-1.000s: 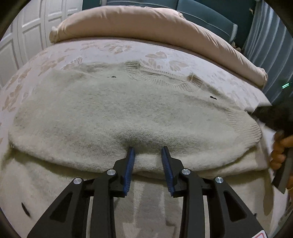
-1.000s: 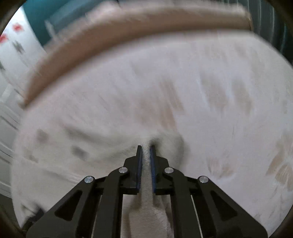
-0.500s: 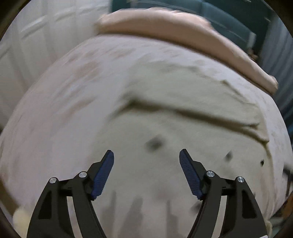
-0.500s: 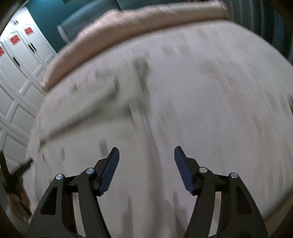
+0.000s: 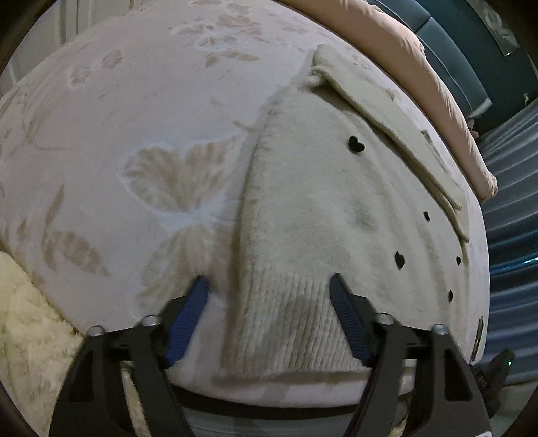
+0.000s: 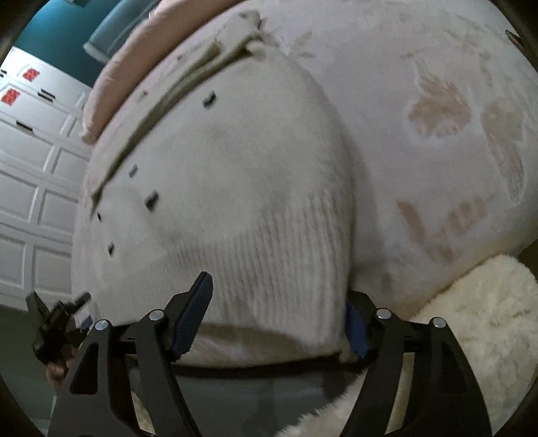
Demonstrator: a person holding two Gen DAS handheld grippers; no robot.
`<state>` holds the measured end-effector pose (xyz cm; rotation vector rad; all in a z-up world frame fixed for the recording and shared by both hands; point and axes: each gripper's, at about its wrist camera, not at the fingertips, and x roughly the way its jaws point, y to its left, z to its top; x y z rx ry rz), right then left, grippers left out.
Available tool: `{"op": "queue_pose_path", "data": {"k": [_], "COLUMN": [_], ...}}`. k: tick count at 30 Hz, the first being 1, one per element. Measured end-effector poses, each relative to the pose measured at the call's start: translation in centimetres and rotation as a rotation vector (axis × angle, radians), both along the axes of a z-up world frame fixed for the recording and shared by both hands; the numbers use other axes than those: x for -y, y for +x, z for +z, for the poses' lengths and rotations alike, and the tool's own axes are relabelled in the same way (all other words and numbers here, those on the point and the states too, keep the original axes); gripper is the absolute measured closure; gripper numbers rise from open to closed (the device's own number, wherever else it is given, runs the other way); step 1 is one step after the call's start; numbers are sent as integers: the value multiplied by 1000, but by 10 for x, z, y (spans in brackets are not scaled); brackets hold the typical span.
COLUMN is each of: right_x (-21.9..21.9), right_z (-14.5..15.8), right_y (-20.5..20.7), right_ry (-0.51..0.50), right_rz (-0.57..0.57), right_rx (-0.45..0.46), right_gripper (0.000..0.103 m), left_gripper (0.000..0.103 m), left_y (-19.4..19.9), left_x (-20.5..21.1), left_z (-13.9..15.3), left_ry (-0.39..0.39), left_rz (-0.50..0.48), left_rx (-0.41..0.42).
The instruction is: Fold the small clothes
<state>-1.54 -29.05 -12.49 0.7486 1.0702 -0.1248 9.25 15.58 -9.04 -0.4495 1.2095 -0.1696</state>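
Two grippers stand open at the near edge of the bed. The left gripper (image 5: 269, 285), whose jaws have just been closing, straddles the left corner of the ribbed hem of the cream sweater (image 5: 336, 201), nothing pinched. The right gripper (image 6: 279, 295) frames the hem's right corner; its right finger seems tucked behind the knit. The sweater, lying half-folded on the butterfly-print blanket (image 5: 134, 117), looks soft, light and floppy; the firmer ribbing offers the best hold. Both hands pitch steeply downward.

Butterfly-print bed (image 5: 141, 141), pink bolster (image 5: 403, 43), teal wall (image 6: 50, 30), white panelled doors (image 6: 30, 188).
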Motion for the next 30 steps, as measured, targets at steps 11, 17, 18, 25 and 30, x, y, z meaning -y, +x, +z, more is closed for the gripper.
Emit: {"op": "queue_pose_path", "data": {"k": [11,17,18,25,30], "right_x": [-6,-30,-33,-47,1], "right_z": [83,62,59,79,144], "right_y": [-33,-99,-110,-137,-40], "right_ry": [-177,-228,-206,-168,-213], "right_rz": [85,271,287,378,246], "right_rx": [86,-151,-181,-242,75], "right_gripper": [97,97,97,97,97], "left_gripper": [99,99,99,99,99], "left_y": [-41,-115,-125,-158,-49], "left_x": [-23,-34,-35,-35,-16], "left_z": [75,66,62,80,144], "left_ry": [-32,32,31,17,-5], "left_rz": [-117,-201,-206,-228,-242], "left_rx": [81,-58,-87,-150,169]}}
